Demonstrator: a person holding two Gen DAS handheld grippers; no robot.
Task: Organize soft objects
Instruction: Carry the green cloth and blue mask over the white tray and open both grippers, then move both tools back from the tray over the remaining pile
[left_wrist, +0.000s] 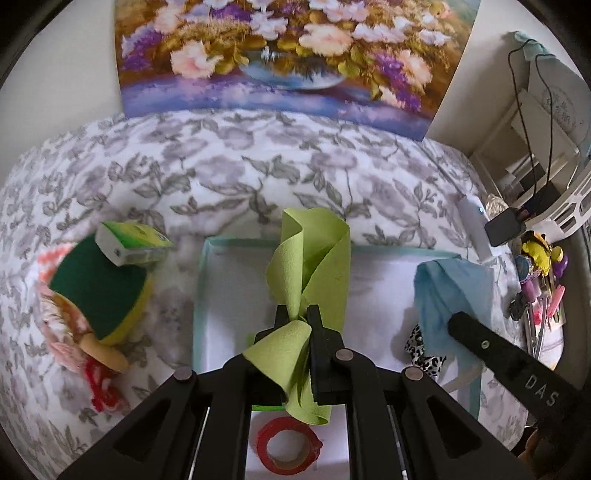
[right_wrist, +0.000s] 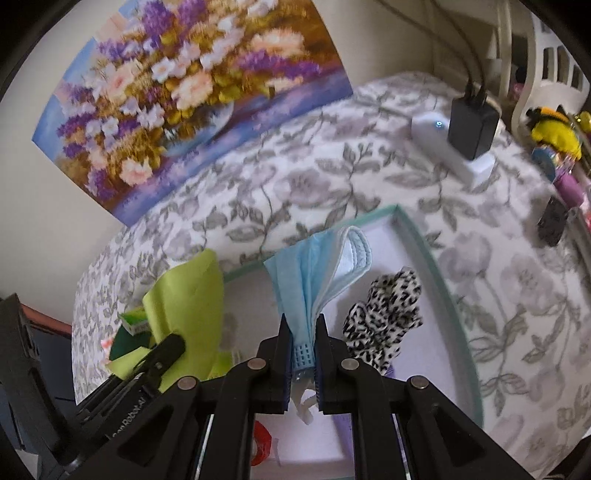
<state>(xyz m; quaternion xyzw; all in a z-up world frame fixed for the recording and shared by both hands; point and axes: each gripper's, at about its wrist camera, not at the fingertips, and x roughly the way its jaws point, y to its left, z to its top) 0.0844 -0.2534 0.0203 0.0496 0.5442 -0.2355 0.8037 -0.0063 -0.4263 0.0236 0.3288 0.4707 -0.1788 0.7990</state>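
My left gripper (left_wrist: 298, 314) is shut on a lime-green cloth (left_wrist: 314, 254) and holds it above the teal-rimmed white tray (left_wrist: 236, 243). My right gripper (right_wrist: 303, 322) is shut on a light blue face mask (right_wrist: 317, 262) and holds it above the same tray (right_wrist: 413, 236). The mask also shows in the left wrist view (left_wrist: 450, 291), and the green cloth in the right wrist view (right_wrist: 188, 295). A leopard-print scrunchie (right_wrist: 388, 314) lies in the tray to the right of the mask. A red tape roll (left_wrist: 288, 446) lies in the tray's near part.
A green-and-yellow sponge (left_wrist: 99, 288), a green box (left_wrist: 133, 243) and pink and red woolly items (left_wrist: 103, 384) lie left of the tray on the floral cloth. A white power strip with a black charger (right_wrist: 469, 129) and small toys (right_wrist: 554, 133) sit at the right. A flower painting (left_wrist: 288, 55) leans on the wall.
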